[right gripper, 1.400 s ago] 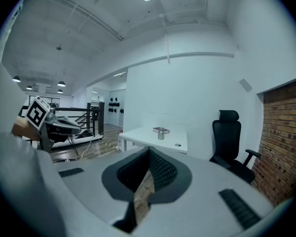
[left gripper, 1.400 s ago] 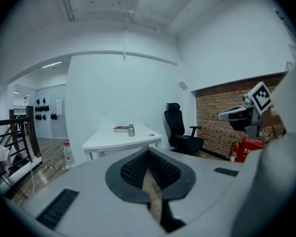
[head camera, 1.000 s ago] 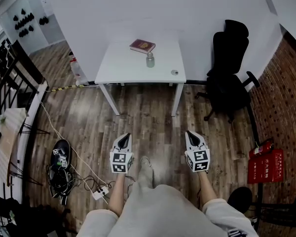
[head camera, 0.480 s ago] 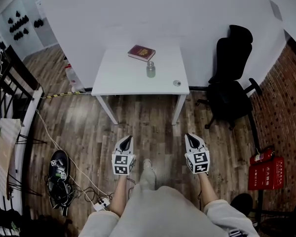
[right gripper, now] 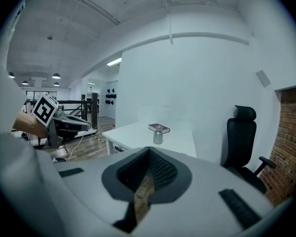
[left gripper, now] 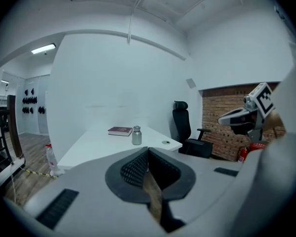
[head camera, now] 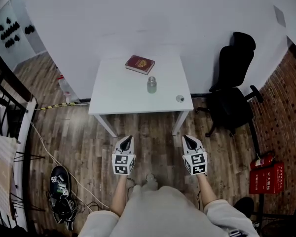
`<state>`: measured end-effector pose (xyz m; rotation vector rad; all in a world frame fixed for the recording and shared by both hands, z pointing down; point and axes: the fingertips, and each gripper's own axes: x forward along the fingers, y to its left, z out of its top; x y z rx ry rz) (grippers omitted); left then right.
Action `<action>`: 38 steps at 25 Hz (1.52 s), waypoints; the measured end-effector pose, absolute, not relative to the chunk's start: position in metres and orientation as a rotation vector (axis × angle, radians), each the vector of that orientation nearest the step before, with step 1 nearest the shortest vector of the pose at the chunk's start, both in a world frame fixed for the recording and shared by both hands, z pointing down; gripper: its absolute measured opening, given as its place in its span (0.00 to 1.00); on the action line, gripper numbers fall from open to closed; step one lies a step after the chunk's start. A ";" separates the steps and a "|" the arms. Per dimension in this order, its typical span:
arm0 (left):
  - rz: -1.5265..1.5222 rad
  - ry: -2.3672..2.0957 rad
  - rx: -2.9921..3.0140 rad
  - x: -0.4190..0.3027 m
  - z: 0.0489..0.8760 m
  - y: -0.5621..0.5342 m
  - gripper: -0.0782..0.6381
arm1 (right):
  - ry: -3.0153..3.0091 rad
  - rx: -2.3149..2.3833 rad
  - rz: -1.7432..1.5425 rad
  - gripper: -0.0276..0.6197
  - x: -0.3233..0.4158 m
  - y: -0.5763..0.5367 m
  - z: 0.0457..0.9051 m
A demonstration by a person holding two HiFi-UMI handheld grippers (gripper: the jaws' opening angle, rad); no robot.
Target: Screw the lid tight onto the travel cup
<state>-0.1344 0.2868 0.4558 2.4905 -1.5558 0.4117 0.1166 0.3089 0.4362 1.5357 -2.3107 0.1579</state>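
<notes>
A small silver travel cup (head camera: 152, 84) stands upright on a white table (head camera: 118, 90) ahead of me; it also shows in the left gripper view as the cup (left gripper: 136, 136) and in the right gripper view as the cup (right gripper: 158, 137). A small round lid (head camera: 180, 98) lies near the table's right front corner. My left gripper (head camera: 126, 141) and right gripper (head camera: 189, 141) hang over the wooden floor, short of the table's front edge. Both are shut with nothing between their jaws. In the gripper views, the left gripper (left gripper: 147, 151) and right gripper (right gripper: 149, 152) point toward the table.
A dark red book (head camera: 140, 64) lies at the table's back. A black office chair (head camera: 234, 93) stands right of the table by a brick wall. A red extinguisher box (head camera: 264, 177) sits lower right. Cables and a black bag (head camera: 61, 191) lie on the floor at left.
Both grippers and the view have moved forward toward the table; the table now sits lower and nearer in the head view. Both grippers stay shut.
</notes>
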 end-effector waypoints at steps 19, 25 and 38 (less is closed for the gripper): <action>0.447 -1.392 2.554 -0.133 0.469 0.134 0.12 | -2.210 1.573 0.224 0.04 0.106 0.184 0.460; 0.452 -1.391 2.542 -0.134 0.478 0.103 0.12 | -2.210 1.559 0.244 0.04 0.105 0.153 0.472; 0.484 -1.398 2.515 -0.097 0.491 -0.006 0.12 | -2.283 1.506 0.258 0.04 0.126 0.026 0.479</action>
